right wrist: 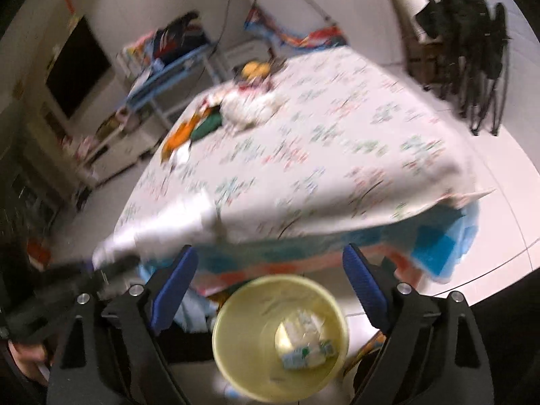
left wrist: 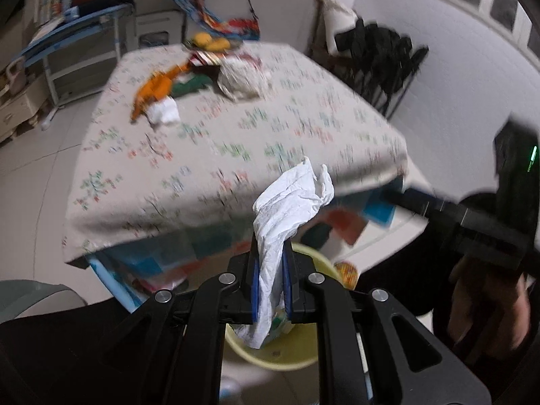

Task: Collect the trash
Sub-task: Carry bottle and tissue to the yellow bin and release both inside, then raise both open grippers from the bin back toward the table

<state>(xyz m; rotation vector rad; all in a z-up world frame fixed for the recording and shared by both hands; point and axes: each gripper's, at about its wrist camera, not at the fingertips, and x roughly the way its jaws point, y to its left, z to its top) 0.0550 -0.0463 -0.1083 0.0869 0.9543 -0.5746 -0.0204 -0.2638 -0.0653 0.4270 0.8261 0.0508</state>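
Observation:
My left gripper (left wrist: 271,246) is shut on a crumpled white paper (left wrist: 290,202), which sticks up past the blue pads in front of the table edge. Below it stands a yellow bin (left wrist: 276,361). In the right wrist view the same bin (right wrist: 236,303) sits directly beneath my right gripper (right wrist: 270,253), whose jaws stand wide open with nothing between them. A pale wrapper (right wrist: 303,344) lies at the bin's bottom. On the far side of the patterned tablecloth (left wrist: 236,141) lie a white tissue wad (left wrist: 163,111), an orange wrapper (left wrist: 152,91) and a white plastic bag (left wrist: 243,77).
Yellow fruit (left wrist: 209,42) sits at the table's far edge. A black folding chair (left wrist: 378,57) stands right of the table, a blue rack (left wrist: 77,33) with clothes at the back left. Pale tiled floor surrounds the table. The picture is motion-blurred.

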